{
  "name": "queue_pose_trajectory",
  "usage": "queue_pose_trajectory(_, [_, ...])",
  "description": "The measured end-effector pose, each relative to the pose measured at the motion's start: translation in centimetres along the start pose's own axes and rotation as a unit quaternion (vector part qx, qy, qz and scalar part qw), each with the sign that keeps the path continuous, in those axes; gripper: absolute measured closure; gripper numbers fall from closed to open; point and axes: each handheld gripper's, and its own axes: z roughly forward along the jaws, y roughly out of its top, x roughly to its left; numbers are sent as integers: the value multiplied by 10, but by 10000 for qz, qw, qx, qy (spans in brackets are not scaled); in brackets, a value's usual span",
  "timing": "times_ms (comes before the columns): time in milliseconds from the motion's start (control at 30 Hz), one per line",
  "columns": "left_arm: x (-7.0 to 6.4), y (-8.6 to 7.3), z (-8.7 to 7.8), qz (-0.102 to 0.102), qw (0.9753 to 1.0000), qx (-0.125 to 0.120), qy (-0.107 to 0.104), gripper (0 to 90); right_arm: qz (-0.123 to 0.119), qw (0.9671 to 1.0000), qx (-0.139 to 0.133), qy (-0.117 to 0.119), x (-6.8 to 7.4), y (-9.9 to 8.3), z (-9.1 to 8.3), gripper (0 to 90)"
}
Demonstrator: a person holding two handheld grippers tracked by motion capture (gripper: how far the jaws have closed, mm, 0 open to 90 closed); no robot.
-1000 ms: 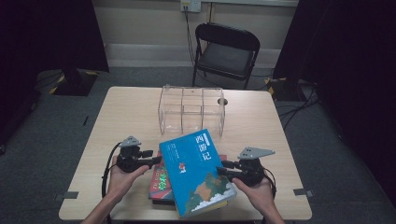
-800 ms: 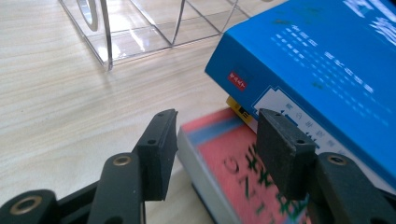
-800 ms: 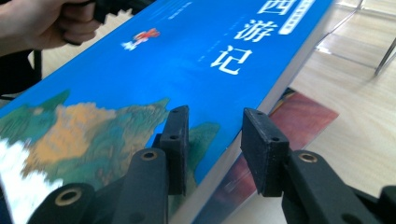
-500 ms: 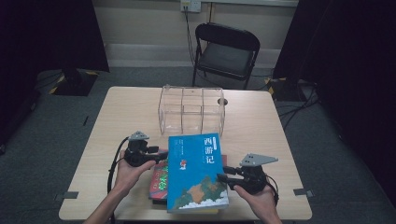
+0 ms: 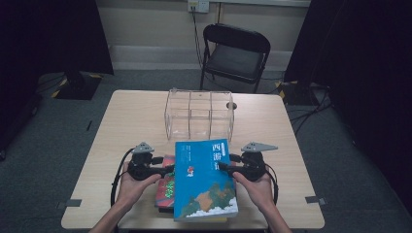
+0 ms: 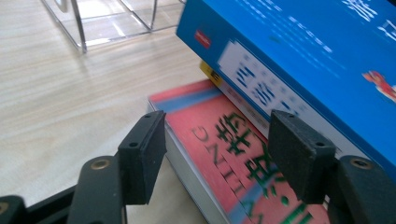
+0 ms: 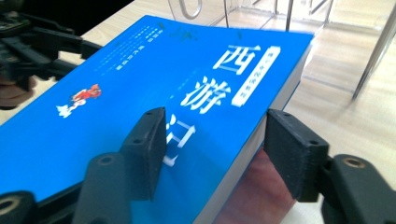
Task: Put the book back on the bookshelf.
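A blue book with white characters lies on top of a short stack at the table's front edge, partly covering a red book with green lettering. My left gripper is open at the stack's left side. In the left gripper view its jaws straddle the red book, just under the blue book. My right gripper is open at the blue book's right side. In the right gripper view one jaw sits over the blue cover and the other stands beyond the page edge.
A clear plastic box with compartments stands on the wooden table just behind the books. A thin yellow book edge shows between the blue and red books. A black folding chair stands beyond the table's far edge.
The blue book has swung from a tilted lie to square with the table edge. Both grippers have closed in on the stack from either side.
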Motion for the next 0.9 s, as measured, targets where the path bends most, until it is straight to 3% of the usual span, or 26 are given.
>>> queue_pose_trajectory(67, [0,3,0,37,10000,17,-6,412,-35,10000,19,0,2,-2,-6,483])
queue_pose_trajectory(167, [2,3,1,-29,10000,5,-57,405,-17,10000,21,-15,4,-3,-7,485])
queue_pose_trajectory(200, [2,4,3,36,10000,5,64,405,-45,10000,49,-17,5,-3,-8,485])
queue_pose_trajectory(367, [5,8,11,-41,9999,3,146,388,-77,9999,121,-95,10,-5,-13,489])
queue_pose_trajectory(500, [3,9,9,-4,9999,-24,120,376,37,9999,108,-32,7,-6,-16,508])
queue_pose_trajectory(600, [-1,7,2,37,10000,-70,-31,361,108,9998,-122,-75,3,-8,-13,452])
queue_pose_trajectory(700, [-4,3,-3,99,9998,-135,-115,353,192,9997,-164,-54,0,-8,-10,421])
queue_pose_trajectory(900, [-5,-8,-2,115,9998,40,-183,310,338,9993,-185,13,1,-9,-4,383])
